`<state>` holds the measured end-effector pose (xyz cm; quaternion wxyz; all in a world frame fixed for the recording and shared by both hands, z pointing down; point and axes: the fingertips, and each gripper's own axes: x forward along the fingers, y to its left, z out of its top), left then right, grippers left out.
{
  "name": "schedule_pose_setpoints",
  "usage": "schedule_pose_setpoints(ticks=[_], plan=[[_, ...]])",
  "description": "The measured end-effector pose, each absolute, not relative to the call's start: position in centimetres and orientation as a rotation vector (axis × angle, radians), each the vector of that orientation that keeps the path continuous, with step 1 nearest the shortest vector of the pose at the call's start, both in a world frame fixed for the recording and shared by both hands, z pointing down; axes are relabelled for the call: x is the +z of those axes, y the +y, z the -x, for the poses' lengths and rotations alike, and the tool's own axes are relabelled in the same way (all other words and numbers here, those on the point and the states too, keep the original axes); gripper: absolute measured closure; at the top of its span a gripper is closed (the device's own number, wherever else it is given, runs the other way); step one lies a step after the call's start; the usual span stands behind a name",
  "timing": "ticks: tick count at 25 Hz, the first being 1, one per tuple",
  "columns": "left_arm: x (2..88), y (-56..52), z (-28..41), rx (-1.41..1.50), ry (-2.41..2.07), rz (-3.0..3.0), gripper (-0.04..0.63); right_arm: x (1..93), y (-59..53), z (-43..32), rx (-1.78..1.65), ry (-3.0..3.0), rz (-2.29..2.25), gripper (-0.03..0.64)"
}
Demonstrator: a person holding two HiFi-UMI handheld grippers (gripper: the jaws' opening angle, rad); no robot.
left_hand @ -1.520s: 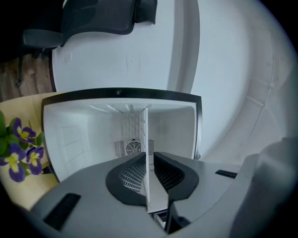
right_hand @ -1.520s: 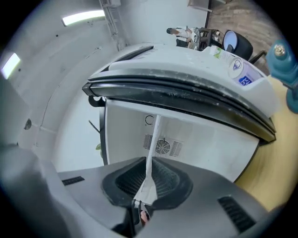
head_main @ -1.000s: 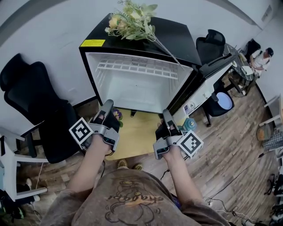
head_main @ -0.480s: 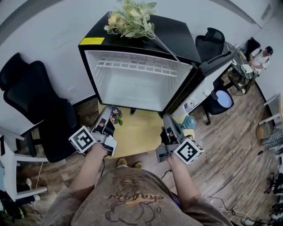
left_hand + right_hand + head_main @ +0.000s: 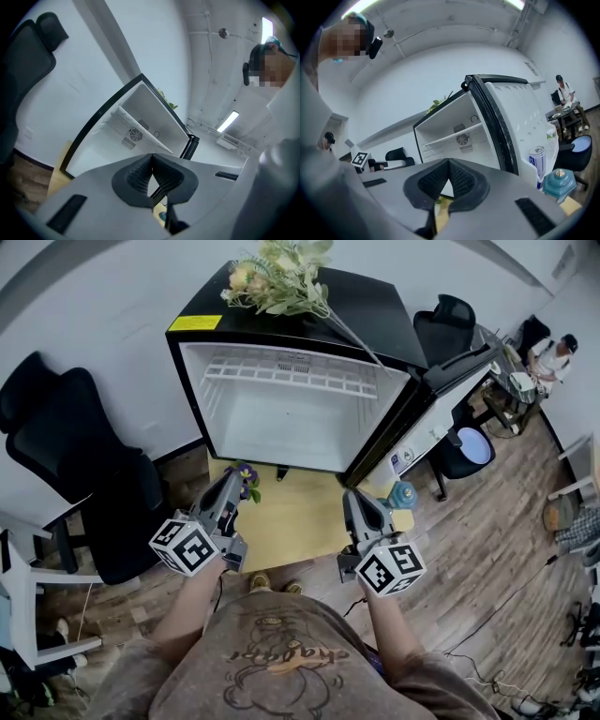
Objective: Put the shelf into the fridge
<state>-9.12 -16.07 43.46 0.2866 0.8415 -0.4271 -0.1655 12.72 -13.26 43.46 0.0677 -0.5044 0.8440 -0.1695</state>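
Note:
The black mini fridge [image 5: 202, 390] stands open with its white inside facing me. A white wire shelf [image 5: 291, 378] sits across the top of the compartment; it also shows as a flat shelf [image 5: 140, 130] in the left gripper view and as a shelf [image 5: 454, 134] in the right gripper view. My left gripper [image 5: 232, 486] hangs over the floor in front of the fridge's left side, shut and empty. My right gripper [image 5: 354, 498] is level with it near the open door [image 5: 436, 418], also shut with nothing in it. In each gripper view the pads meet, left gripper [image 5: 151, 157], right gripper [image 5: 449, 162].
Artificial flowers [image 5: 277, 277] lie on the fridge top. A black office chair [image 5: 70, 460] stands left. A purple flower pot [image 5: 247, 474], a yellow mat [image 5: 295, 521] and a teal bottle [image 5: 401, 495] are on the floor. A can [image 5: 537, 161] stands in the door. A person [image 5: 553, 357] sits far right.
Both grippers have drawn back from the fridge toward my body and tilted up, so their marker cubes face the head camera more. Both stayed shut.

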Motion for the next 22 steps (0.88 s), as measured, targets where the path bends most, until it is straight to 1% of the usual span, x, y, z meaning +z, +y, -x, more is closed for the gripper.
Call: schedule_pose_setpoints(ticks=[7, 15, 22], plan=[[44.2, -15.7, 8.6, -0.265, -1.260, -2.418, 0.566, 44.1, -12.9, -13.2, -0.371, 2.578, 1.657, 0.618], [45.0, -15.5, 9.1, -0.062, -1.448, -2.559, 0.566, 46.3, -12.4, -13.9, -0.360, 2.576, 1.761, 0.618], [45.4, -15.8, 9.3, -0.030, -1.508, -2.567, 0.566, 47.2, -12.7, -13.9, -0.323, 2.603, 1.799, 0.618]])
